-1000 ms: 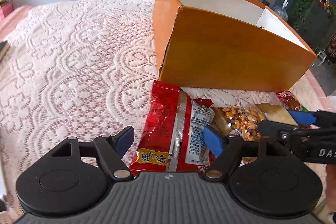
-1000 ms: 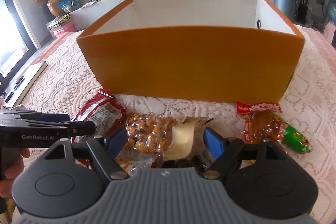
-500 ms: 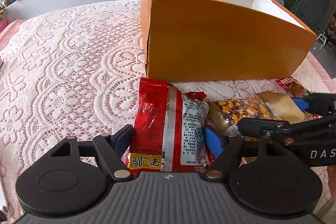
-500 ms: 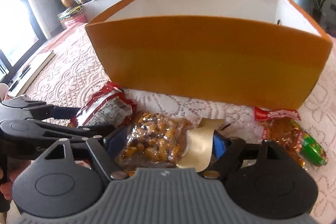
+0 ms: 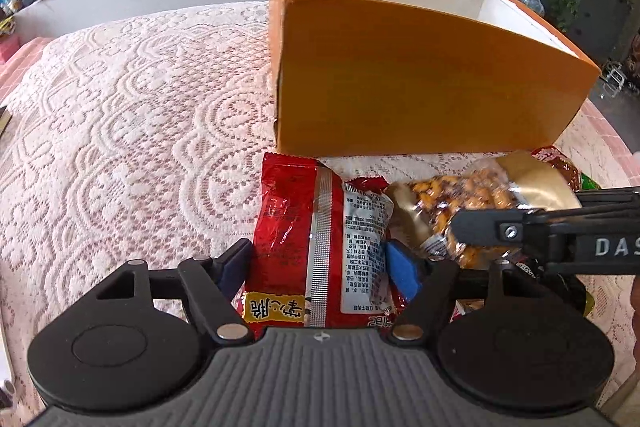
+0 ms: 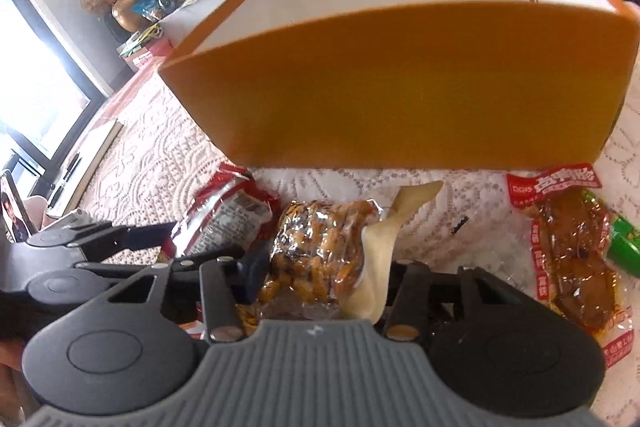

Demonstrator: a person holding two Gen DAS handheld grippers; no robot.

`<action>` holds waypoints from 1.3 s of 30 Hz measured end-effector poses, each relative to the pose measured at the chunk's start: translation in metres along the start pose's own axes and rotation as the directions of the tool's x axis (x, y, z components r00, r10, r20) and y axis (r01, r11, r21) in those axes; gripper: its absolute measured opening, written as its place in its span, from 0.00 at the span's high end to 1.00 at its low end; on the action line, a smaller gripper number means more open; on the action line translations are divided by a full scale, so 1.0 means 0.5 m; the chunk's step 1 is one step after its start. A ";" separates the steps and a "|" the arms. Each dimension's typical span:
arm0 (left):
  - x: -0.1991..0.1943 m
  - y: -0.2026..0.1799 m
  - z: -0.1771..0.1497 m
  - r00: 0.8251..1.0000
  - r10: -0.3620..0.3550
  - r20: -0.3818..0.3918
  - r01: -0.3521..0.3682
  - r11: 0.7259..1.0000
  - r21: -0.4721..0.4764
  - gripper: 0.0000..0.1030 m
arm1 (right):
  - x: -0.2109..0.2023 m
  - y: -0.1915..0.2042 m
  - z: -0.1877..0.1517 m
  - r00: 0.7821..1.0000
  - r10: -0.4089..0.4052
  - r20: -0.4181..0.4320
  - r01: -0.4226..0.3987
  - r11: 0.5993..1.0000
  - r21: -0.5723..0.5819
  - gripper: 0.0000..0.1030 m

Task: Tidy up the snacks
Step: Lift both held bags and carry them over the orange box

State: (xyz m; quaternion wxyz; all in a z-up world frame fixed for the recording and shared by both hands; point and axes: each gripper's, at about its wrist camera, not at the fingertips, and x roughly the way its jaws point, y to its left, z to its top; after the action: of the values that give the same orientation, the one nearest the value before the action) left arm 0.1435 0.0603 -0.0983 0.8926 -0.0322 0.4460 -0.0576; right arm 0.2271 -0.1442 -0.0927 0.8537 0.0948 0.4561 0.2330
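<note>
White lace covers the table (image 5: 120, 115), and on it stands the biggest thing, an orange cardboard box (image 5: 400, 83) with white inner walls, open at the top. In front of its near wall the snacks lie in a row on the lace. The red snack bag (image 5: 316, 235) lies flat, its far end just beside the box corner; the left gripper (image 5: 320, 263) has its blue pads on both sides of this bag, touching its edges, and the jaws are closing. Next to it is the clear bag of peanuts (image 6: 320, 251) with a beige flap; the right gripper (image 6: 320, 279) is closing on it and the bag bunches up between the pads. To the right lies a clear packet of brown pieces (image 6: 572, 251) with red print, and just beside it a small green packet (image 6: 624, 247).
</note>
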 end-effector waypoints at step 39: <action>-0.236 -0.084 0.048 0.972 -0.001 0.235 0.013 0.999 -0.050 0.20 | -0.255 0.051 0.009 0.930 -0.045 0.364 0.090 0.990 -0.108 0.82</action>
State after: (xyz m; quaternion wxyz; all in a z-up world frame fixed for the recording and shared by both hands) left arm 0.0893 0.0345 0.0143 0.9377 -0.0631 0.3386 -0.0453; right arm 0.1625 -0.1833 0.0130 0.9345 0.0676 0.2796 0.2099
